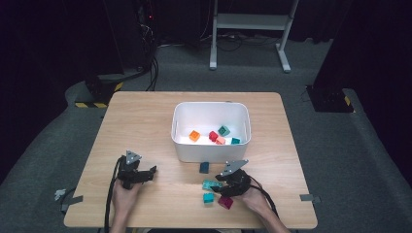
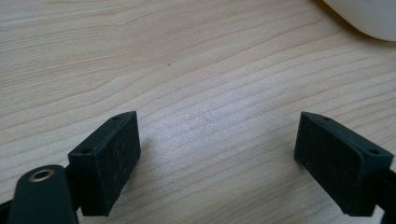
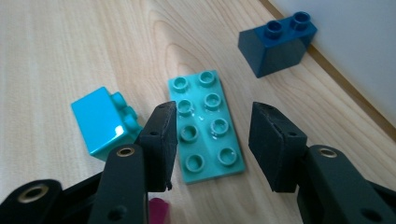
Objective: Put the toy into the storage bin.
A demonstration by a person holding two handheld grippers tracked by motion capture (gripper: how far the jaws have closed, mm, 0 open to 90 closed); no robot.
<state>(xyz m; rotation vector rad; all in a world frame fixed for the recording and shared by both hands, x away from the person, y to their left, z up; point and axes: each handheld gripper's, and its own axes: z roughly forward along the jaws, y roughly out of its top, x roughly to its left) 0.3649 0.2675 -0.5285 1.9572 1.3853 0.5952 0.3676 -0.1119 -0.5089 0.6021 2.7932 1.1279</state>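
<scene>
The desk (image 3: 56, 51) is pale wood with a fine grain and a matt finish. The teal plate (image 3: 205, 126), cyan brick (image 3: 100, 122) and dark blue brick (image 3: 275, 44) are glossy smooth plastic. The jaws look matt black, faintly rough. The white bin (image 1: 211, 145) is smooth plastic.

high cam looks down; gripper cams close on same table (image 1: 145, 121)

Black claws (image 1: 151, 171) with brass-ringed screw holes, grey triangular plates, black cables.

Light wooden table (image 1: 145, 121), white bin (image 1: 211, 155), dark blue brick (image 1: 204, 167), teal plate (image 3: 205, 126), turquoise brick (image 1: 208, 197), magenta brick (image 1: 225, 202)
</scene>
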